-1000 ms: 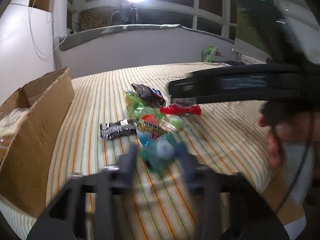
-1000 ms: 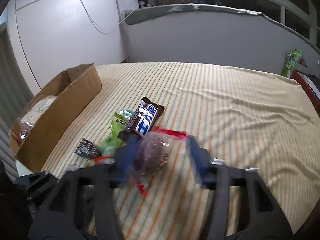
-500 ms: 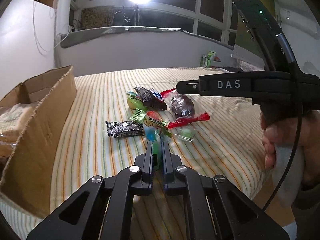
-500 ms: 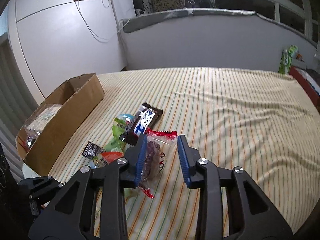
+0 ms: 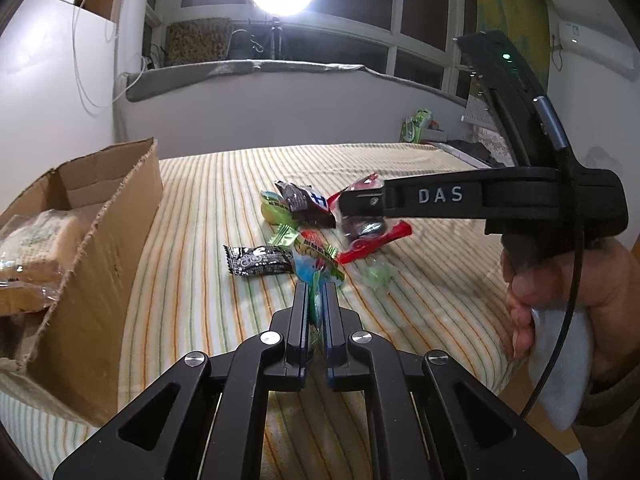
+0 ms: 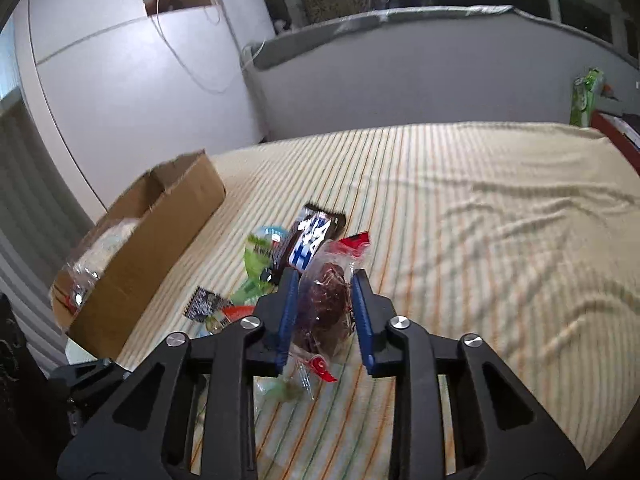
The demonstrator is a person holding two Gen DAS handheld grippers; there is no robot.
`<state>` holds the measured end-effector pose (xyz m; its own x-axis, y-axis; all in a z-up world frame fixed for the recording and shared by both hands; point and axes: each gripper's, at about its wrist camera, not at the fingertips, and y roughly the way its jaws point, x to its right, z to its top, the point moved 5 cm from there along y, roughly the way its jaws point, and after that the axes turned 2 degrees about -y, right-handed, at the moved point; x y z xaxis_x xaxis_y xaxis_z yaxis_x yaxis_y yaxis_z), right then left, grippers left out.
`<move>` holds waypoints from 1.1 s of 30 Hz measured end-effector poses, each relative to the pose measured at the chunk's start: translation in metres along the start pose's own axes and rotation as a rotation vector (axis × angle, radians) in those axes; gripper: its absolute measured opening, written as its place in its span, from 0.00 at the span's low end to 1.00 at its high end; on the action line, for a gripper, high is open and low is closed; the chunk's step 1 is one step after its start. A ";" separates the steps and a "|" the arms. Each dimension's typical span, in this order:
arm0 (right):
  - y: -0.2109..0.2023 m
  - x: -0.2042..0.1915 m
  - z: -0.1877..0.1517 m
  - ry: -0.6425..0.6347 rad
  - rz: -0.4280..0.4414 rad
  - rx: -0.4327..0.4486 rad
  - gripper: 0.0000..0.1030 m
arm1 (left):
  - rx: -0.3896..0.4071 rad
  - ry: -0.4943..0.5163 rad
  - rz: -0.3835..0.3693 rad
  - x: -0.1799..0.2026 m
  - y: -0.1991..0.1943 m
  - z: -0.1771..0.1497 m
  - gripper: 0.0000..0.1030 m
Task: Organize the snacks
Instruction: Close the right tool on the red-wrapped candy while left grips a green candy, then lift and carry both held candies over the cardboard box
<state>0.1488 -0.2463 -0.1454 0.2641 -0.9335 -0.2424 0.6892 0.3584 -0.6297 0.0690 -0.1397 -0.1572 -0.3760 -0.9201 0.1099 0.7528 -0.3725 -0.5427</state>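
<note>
The left tool [image 5: 316,300] was pinched nearly closed on the tail of a green-and-blue candy wrapper [image 5: 314,264], right at the near edge of the snack pile on the striped bed [image 6: 480,208]. The right tool [image 6: 324,300] had its blue fingers [image 6: 289,312] clamped either side of a clear packet with a dark brown cake [image 6: 328,304] inside, red wrapper ends showing top and bottom. In the left view that same tool reached in from 3 o'clock, a hand [image 5: 560,288] on its grip. Behind the cake, at 11 o'clock in the right view, lay the dark chocolate bar [image 6: 316,236] across a green pouch [image 6: 262,248]. A small black sachet [image 5: 256,260] sat at the pile's 9 o'clock. The cardboard box [image 5: 100,240] stood over at 9 o'clock, bagged goods already inside.
</note>
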 end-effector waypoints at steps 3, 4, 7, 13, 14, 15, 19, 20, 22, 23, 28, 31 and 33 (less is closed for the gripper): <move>-0.010 0.002 0.004 0.000 -0.021 0.025 0.26 | -0.001 -0.003 0.000 -0.001 0.000 0.000 0.04; -0.014 0.003 0.005 0.001 -0.025 0.032 0.26 | 0.001 -0.001 0.001 -0.001 -0.001 0.001 0.04; -0.023 0.005 0.003 0.004 -0.037 0.045 0.26 | 0.019 0.002 0.001 0.002 -0.007 0.004 0.04; -0.039 0.009 -0.012 0.029 -0.063 0.062 0.26 | 0.038 0.014 0.008 0.007 -0.017 0.008 0.04; -0.043 0.009 -0.014 0.032 -0.065 0.065 0.26 | 0.042 0.017 0.010 0.009 -0.019 0.009 0.04; -0.046 0.008 -0.015 0.032 -0.069 0.069 0.26 | 0.046 0.020 0.010 0.010 -0.022 0.010 0.04; -0.068 0.002 -0.015 0.027 -0.080 0.103 0.25 | 0.087 0.028 0.015 0.014 -0.040 0.017 0.04; -0.073 0.000 -0.014 0.024 -0.081 0.111 0.25 | 0.096 0.029 0.016 0.014 -0.044 0.020 0.04; -0.087 -0.007 -0.008 0.014 -0.084 0.137 0.25 | 0.116 0.029 0.020 0.014 -0.053 0.025 0.04; -0.093 -0.010 -0.004 0.007 -0.086 0.149 0.25 | 0.130 0.028 0.022 0.013 -0.057 0.029 0.04; -0.146 -0.037 0.038 -0.063 -0.092 0.275 0.25 | 0.278 0.032 0.042 0.008 -0.100 0.080 0.04; -0.171 -0.050 0.055 -0.098 -0.093 0.331 0.25 | 0.382 0.045 0.056 0.005 -0.131 0.112 0.04; -0.177 -0.054 0.056 -0.108 -0.087 0.341 0.25 | 0.416 0.044 0.060 0.002 -0.142 0.122 0.04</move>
<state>0.0506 -0.2593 0.0205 0.2519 -0.9618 -0.1076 0.8928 0.2738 -0.3576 0.0269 -0.1035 0.0221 -0.3411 -0.9388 0.0482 0.9245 -0.3443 -0.1636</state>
